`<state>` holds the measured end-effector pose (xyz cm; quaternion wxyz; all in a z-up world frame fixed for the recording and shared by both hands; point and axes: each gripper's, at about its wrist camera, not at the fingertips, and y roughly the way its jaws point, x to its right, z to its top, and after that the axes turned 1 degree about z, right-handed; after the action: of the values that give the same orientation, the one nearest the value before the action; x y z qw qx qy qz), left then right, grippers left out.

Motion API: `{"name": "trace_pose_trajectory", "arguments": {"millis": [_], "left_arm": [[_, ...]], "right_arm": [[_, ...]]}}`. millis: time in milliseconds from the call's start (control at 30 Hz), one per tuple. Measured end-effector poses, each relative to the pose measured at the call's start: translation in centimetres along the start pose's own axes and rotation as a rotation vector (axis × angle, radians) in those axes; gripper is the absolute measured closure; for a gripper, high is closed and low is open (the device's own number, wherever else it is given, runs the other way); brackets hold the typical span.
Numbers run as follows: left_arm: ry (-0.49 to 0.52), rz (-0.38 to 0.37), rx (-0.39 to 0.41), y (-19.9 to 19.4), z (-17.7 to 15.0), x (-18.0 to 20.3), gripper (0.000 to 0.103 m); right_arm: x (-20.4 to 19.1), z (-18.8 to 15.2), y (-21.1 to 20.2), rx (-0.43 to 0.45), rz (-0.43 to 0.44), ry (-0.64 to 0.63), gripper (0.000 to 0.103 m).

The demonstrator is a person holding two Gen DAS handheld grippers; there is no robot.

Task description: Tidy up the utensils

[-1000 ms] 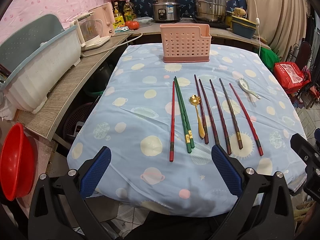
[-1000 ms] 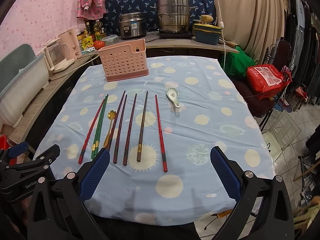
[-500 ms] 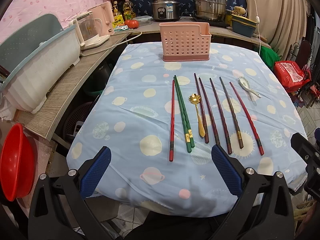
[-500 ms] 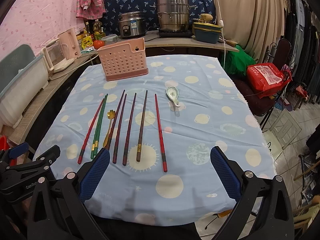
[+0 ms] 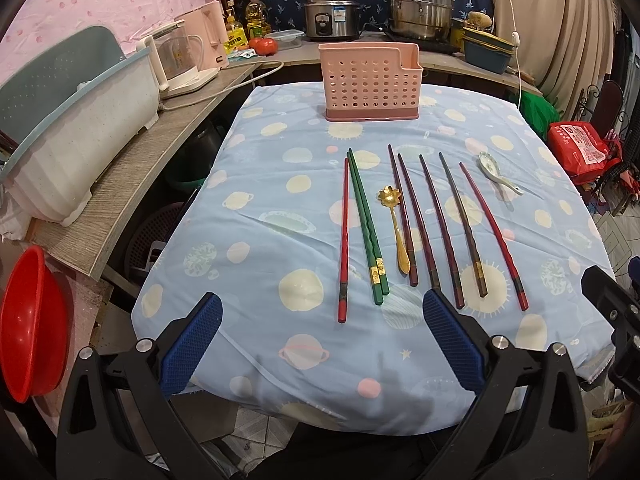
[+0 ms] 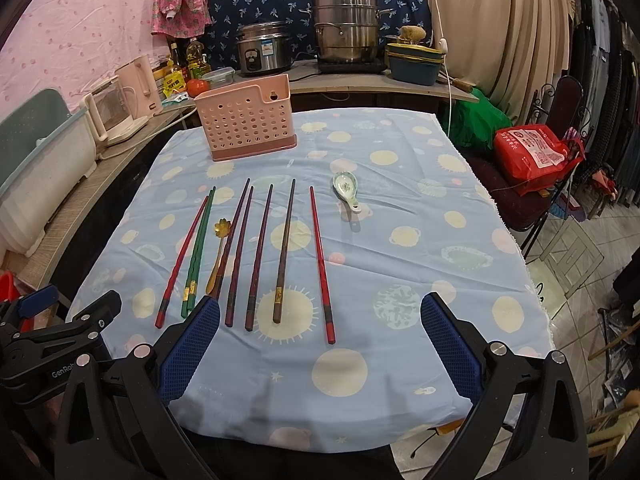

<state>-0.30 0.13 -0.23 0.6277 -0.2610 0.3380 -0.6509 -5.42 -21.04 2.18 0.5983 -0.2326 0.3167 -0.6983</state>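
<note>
The left gripper hangs with its blue pads spread wide and empty over the near edge of the table; the right gripper is likewise spread and empty. Using the gold spoon as landmark: 2 green chopsticks lie just left of it, 1 red chopstick further left, 5 dark and red chopsticks to its right, the ceramic spoon far right, the pink holder well beyond.
</note>
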Motion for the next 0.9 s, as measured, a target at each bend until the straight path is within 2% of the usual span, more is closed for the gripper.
{"name": "trace_pose_trajectory", "arguments": {"millis": [500,733,900], "left_arm": [[-0.016,-0.011,-0.048,1.5,0.3,-0.2,0.007],[-0.065,-0.029,-0.107,5.1,0.5,-2.4,0.007],[-0.047,-0.039,-0.148,7.7,0.0,-2.4,0.01]], "right_arm": [[0.1,-0.3,0.8,-0.014,-0.005,0.012,0.007],[1.0,-0.2,2.5,-0.046,-0.017,0.037,0.007],[1.6,-0.1,4.1,-0.075,-0.022,0.052,0.007]]}}
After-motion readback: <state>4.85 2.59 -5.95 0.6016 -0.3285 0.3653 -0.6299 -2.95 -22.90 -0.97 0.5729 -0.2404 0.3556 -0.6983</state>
